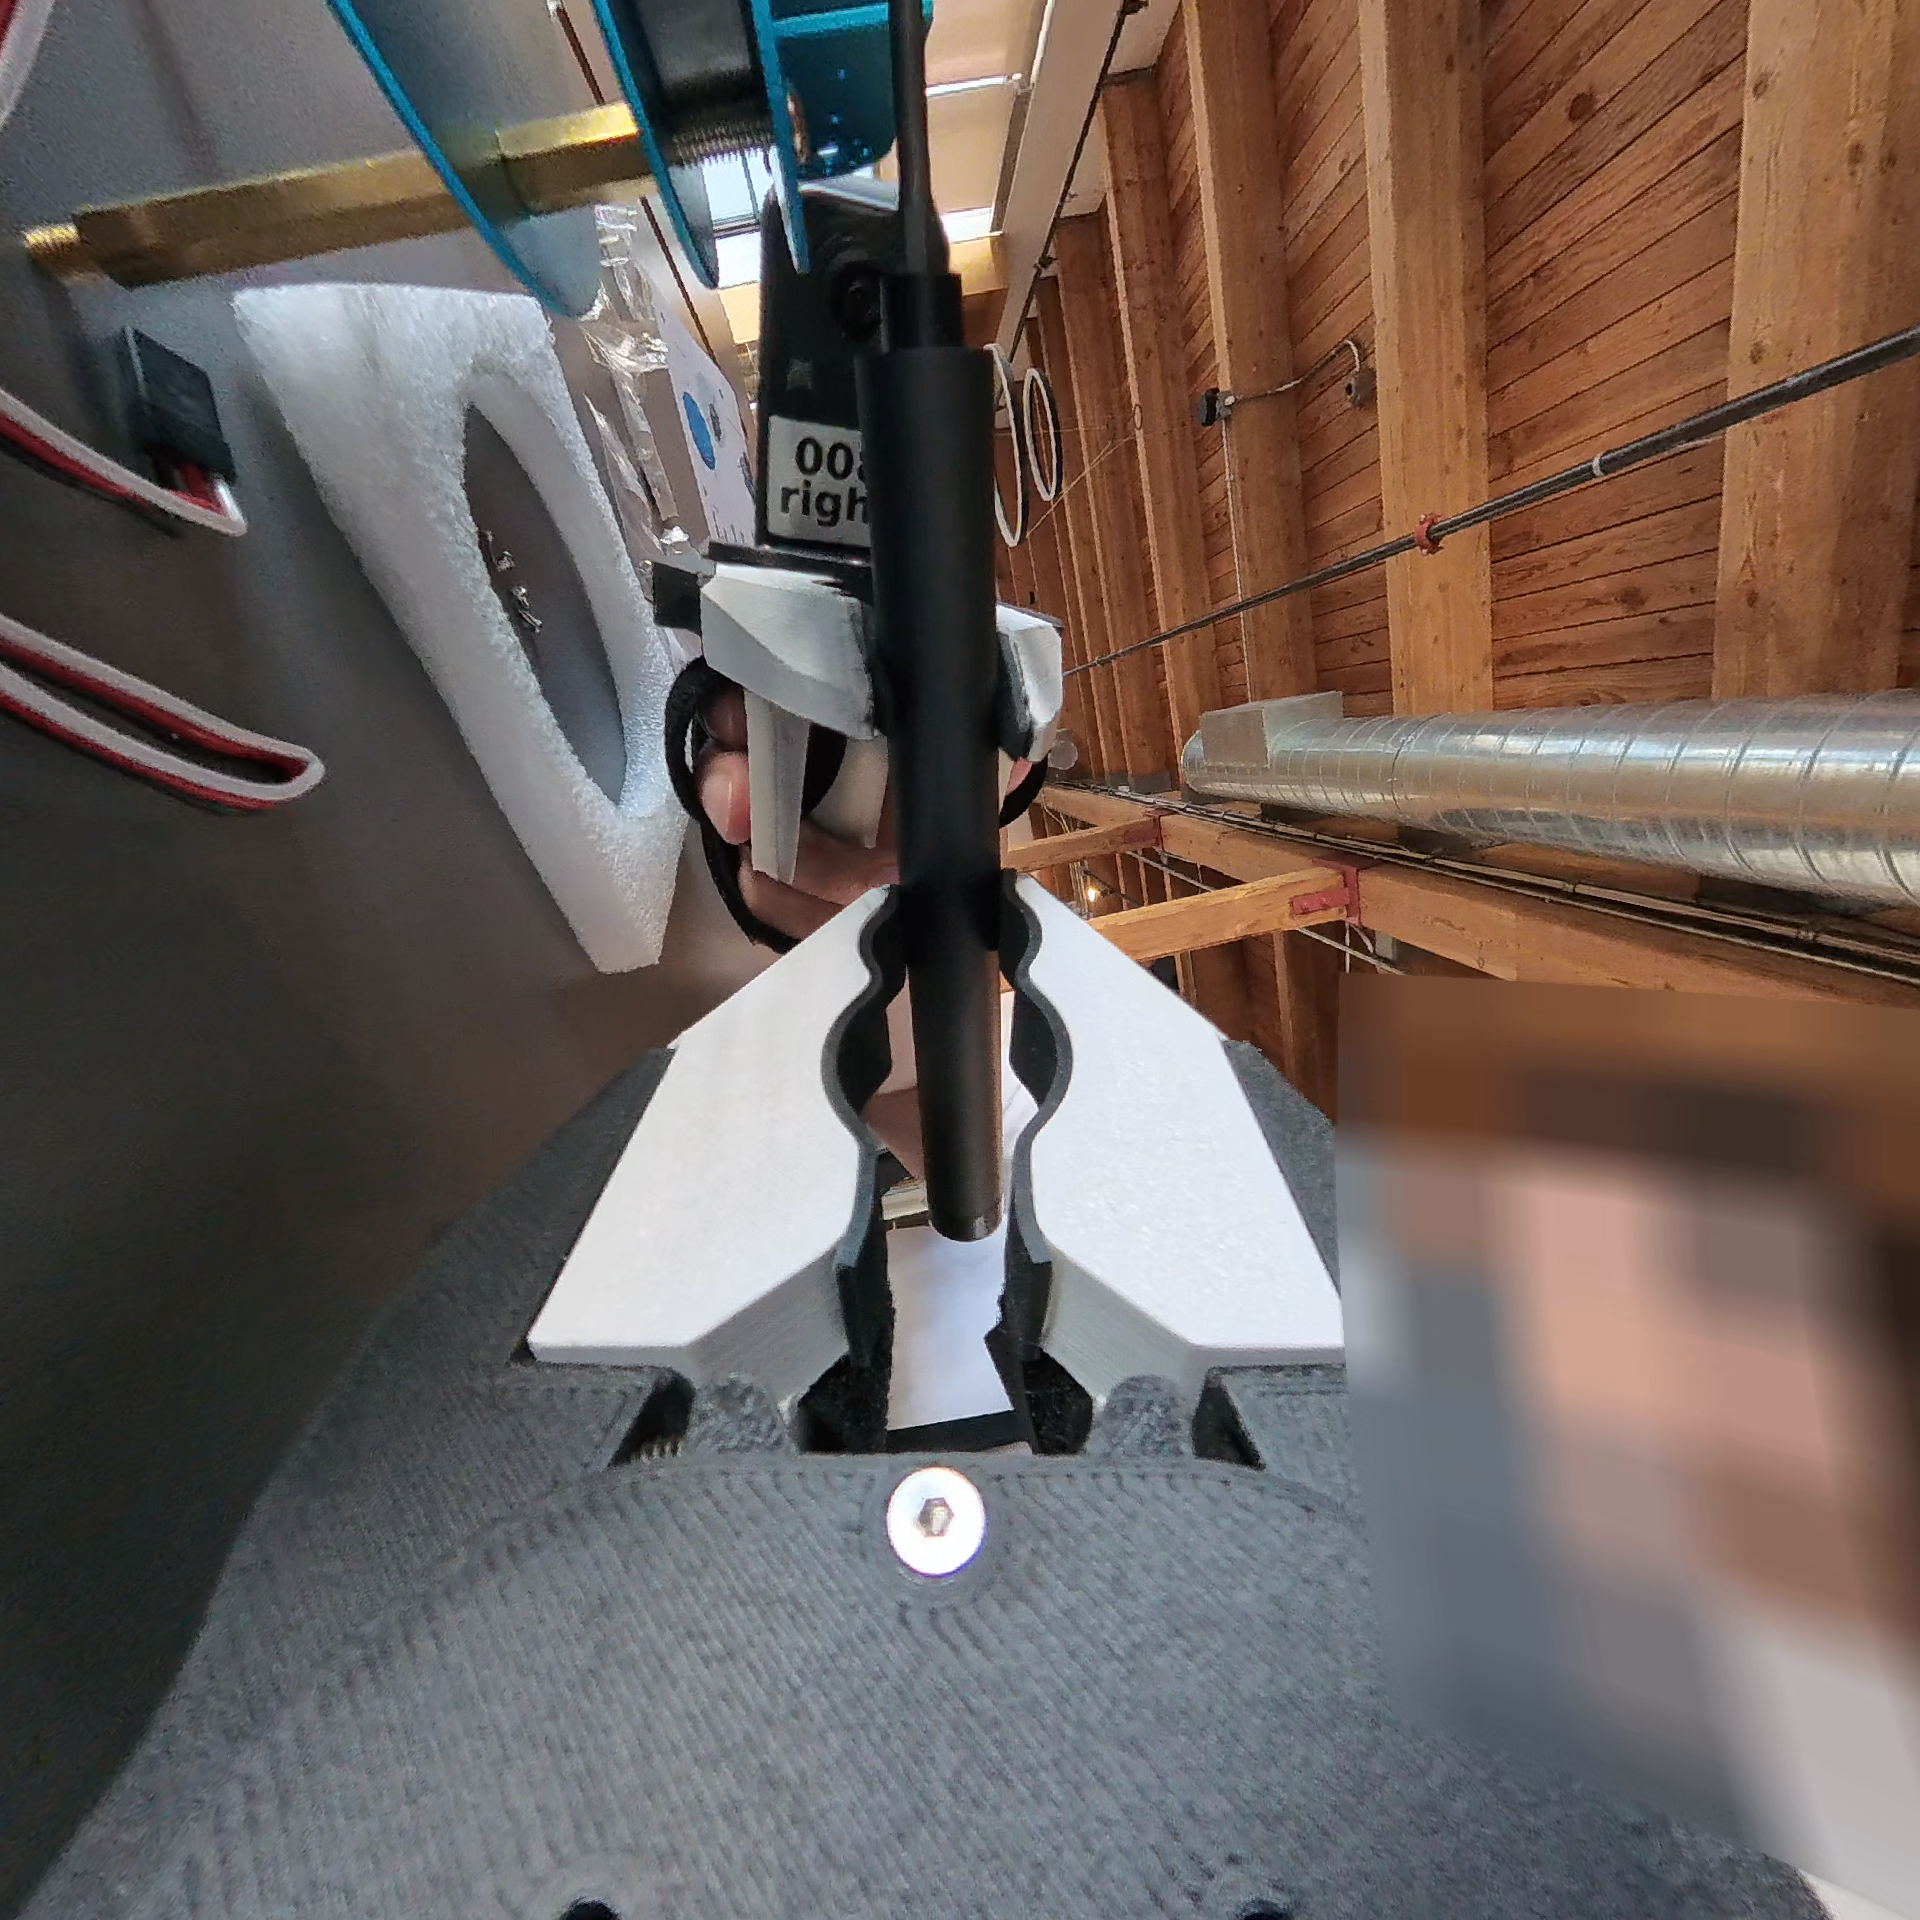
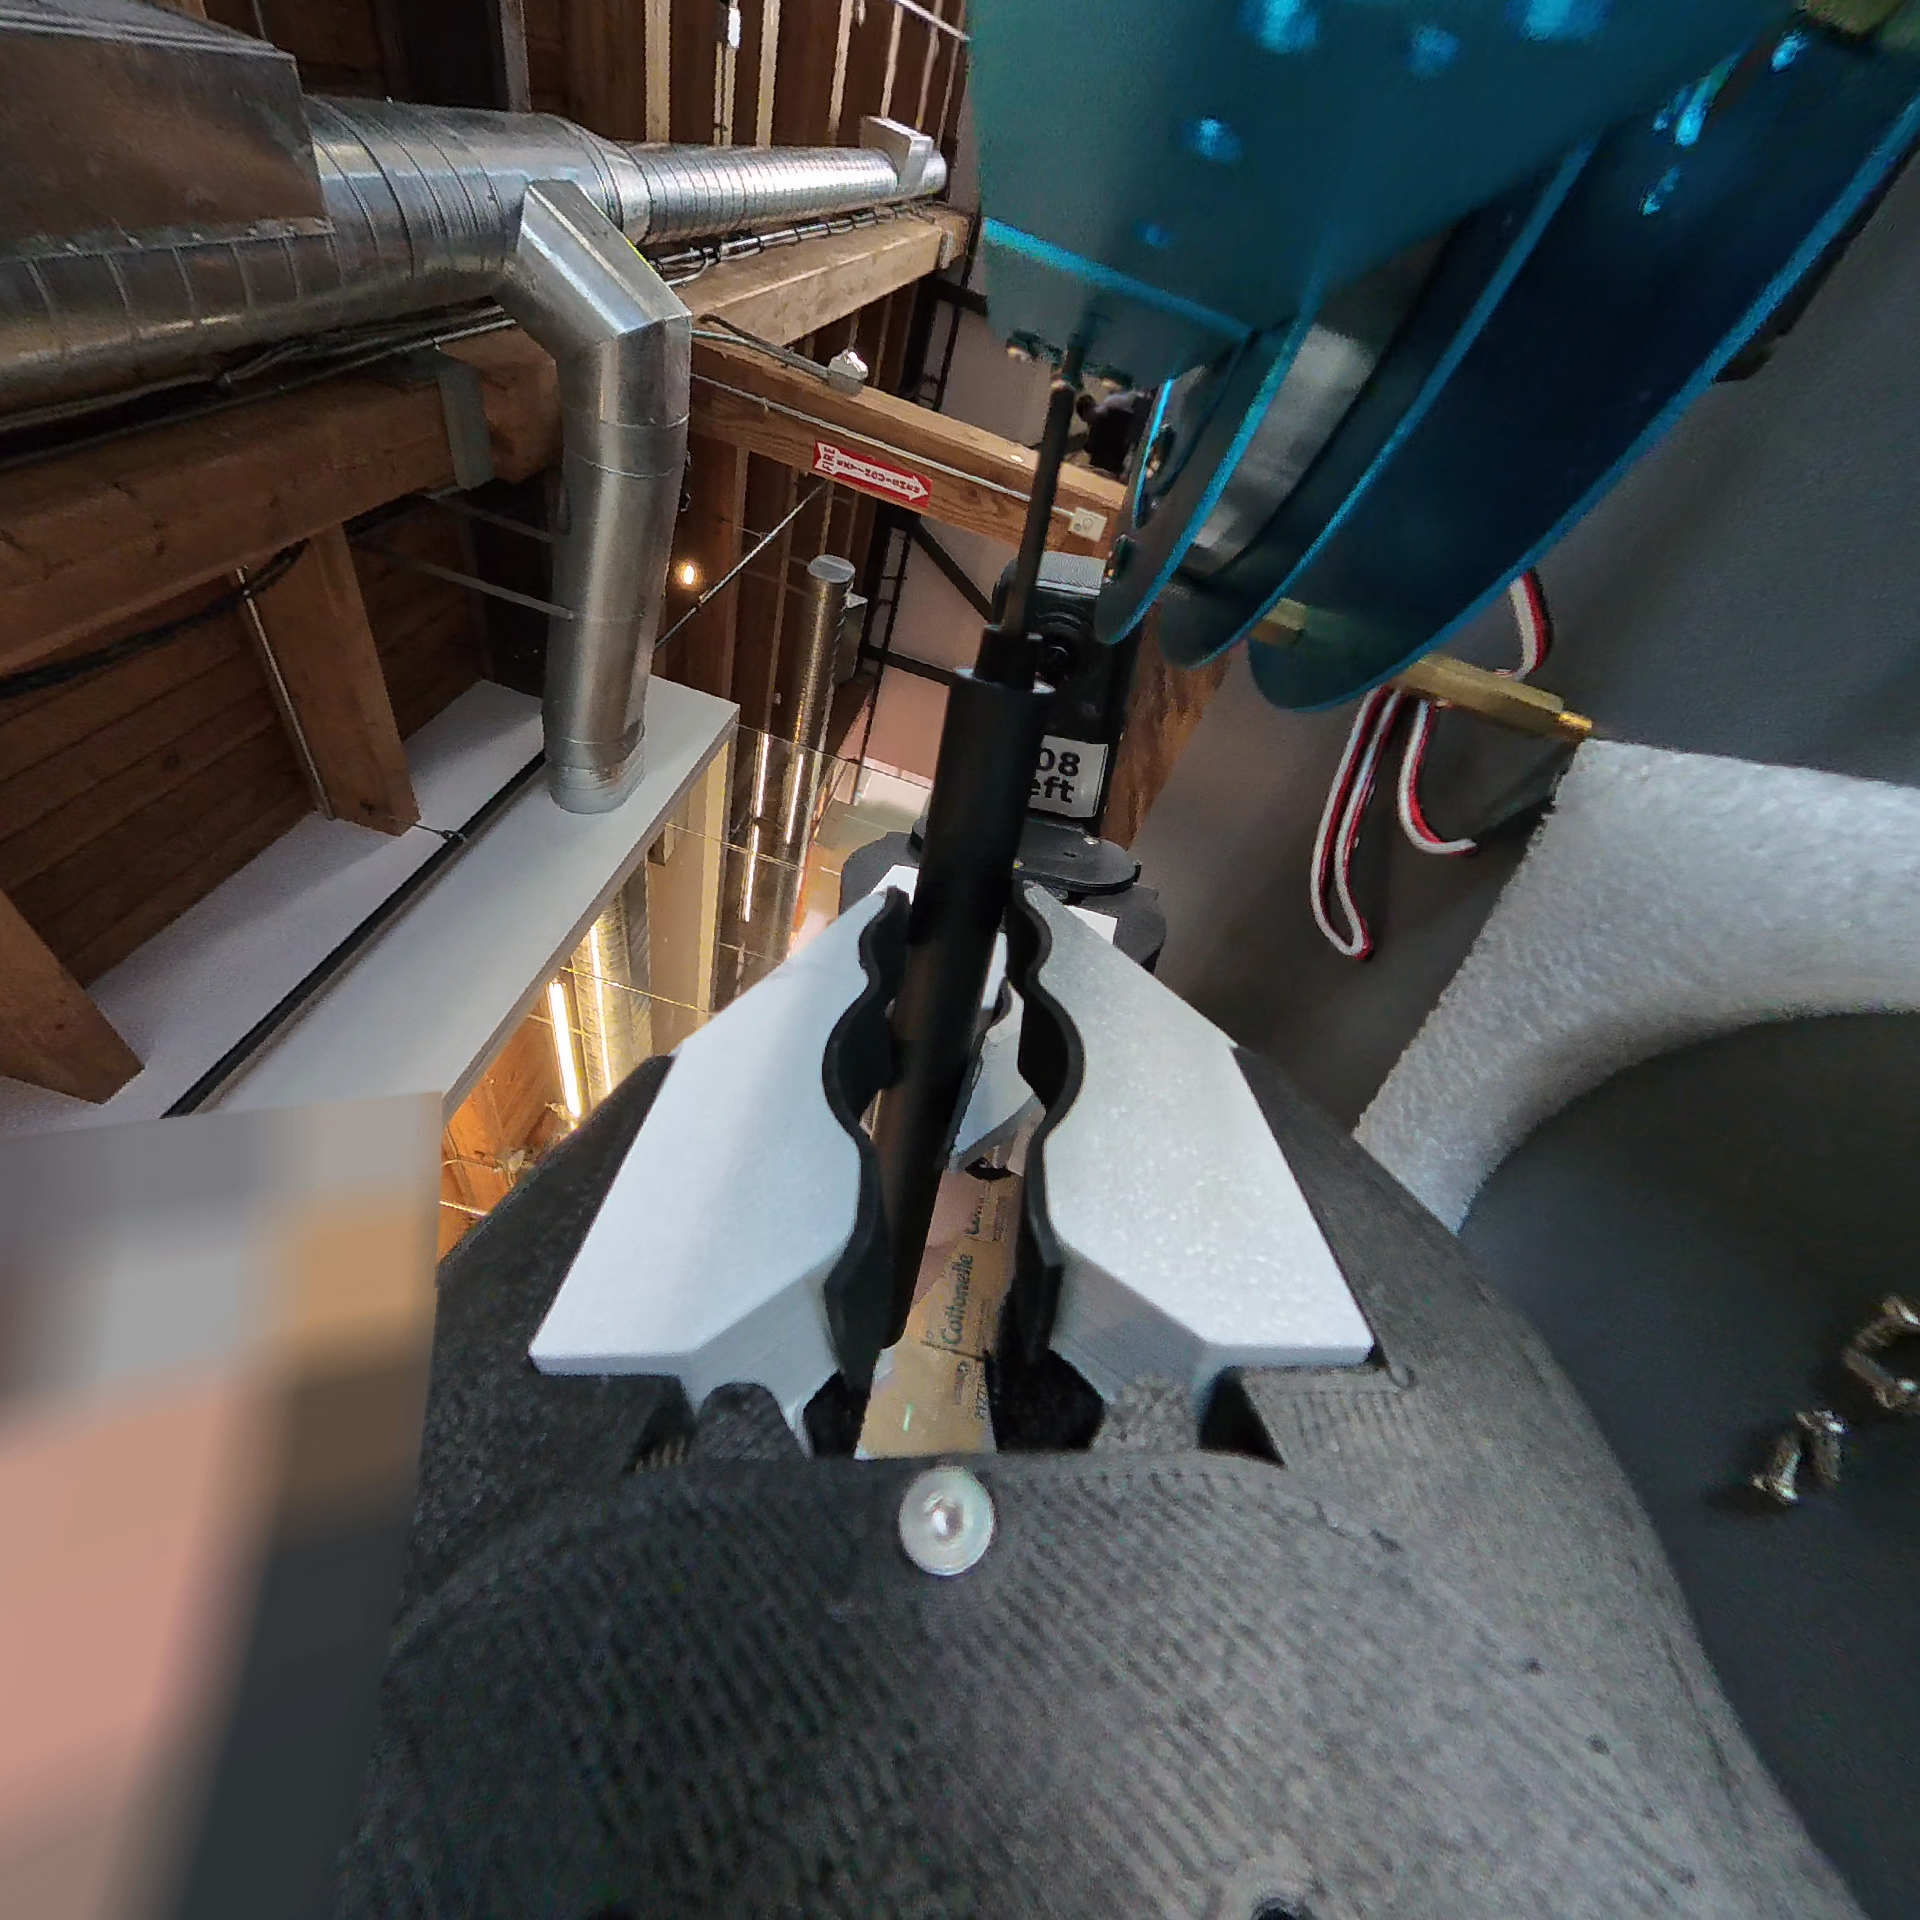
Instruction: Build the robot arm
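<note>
A black screwdriver with a thick round handle (image 1: 935,727) runs straight ahead between my left gripper's (image 1: 940,920) white fingers, which are shut on it near their tips. Its thin shaft (image 1: 912,125) reaches into a blue metal plate assembly (image 1: 727,104). My right gripper (image 1: 883,665) faces me and grips the same handle farther up. In the right wrist view, the right gripper (image 2: 951,935) is shut on the handle (image 2: 966,831), the shaft (image 2: 1049,488) meets the blue plates (image 2: 1351,260), and the left gripper (image 2: 1070,790) sits beyond.
A white foam block (image 1: 436,540) lies on the grey surface, with red, white and black wires (image 1: 156,727) and a brass standoff (image 1: 312,208). Loose screws (image 2: 1797,1455) lie on the grey surface inside the foam (image 2: 1662,883). Wooden beams and a metal duct (image 1: 1558,790) are behind. The gap from one gripper's tips to the other's is roughly 5 cm.
</note>
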Motion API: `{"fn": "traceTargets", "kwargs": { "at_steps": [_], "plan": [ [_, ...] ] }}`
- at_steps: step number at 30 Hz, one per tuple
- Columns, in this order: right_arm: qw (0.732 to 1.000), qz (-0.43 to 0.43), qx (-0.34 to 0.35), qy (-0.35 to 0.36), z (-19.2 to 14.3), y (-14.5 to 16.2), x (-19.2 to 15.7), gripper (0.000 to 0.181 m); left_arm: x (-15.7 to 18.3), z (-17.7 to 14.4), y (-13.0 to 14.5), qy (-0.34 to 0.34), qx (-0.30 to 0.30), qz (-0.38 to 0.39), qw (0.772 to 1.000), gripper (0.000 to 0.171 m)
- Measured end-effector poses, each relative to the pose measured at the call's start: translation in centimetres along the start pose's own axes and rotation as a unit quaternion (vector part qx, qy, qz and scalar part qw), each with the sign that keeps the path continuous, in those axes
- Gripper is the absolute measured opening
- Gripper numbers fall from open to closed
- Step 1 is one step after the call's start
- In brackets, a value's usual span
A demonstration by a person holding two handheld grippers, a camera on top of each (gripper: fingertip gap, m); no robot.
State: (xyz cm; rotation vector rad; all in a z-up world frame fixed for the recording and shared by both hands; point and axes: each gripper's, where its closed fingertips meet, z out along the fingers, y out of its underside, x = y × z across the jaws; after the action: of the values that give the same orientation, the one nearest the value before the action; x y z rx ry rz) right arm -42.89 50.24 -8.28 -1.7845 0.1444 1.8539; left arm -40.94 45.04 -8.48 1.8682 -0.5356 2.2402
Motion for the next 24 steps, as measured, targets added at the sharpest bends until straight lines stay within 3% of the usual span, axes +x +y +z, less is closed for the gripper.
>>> {"fn": "traceTargets", "kwargs": {
  "at_steps": [5, 11, 24],
  "plan": [
    [1.000, 0.013, 0.008, -0.015, 0.15, -0.18, -0.38, 0.026, 0.03, -0.23, -0.12, 0.001, 0.001, -0.003, 1.000, 0.016],
    [1.000, 0.006, 0.011, 0.002, 0.23, -0.24, 0.05, 0.018, 0.09, -0.23, -0.24, 0.005, 0.002, -0.007, 1.000, 0.016],
    [1.000, 0.004, 0.013, 0.008, 0.36, -0.34, 0.12, 0.018, 0.07, -0.42, -0.40, 0.004, 0.001, -0.007, 1.000, 0.016]
  ]
}}
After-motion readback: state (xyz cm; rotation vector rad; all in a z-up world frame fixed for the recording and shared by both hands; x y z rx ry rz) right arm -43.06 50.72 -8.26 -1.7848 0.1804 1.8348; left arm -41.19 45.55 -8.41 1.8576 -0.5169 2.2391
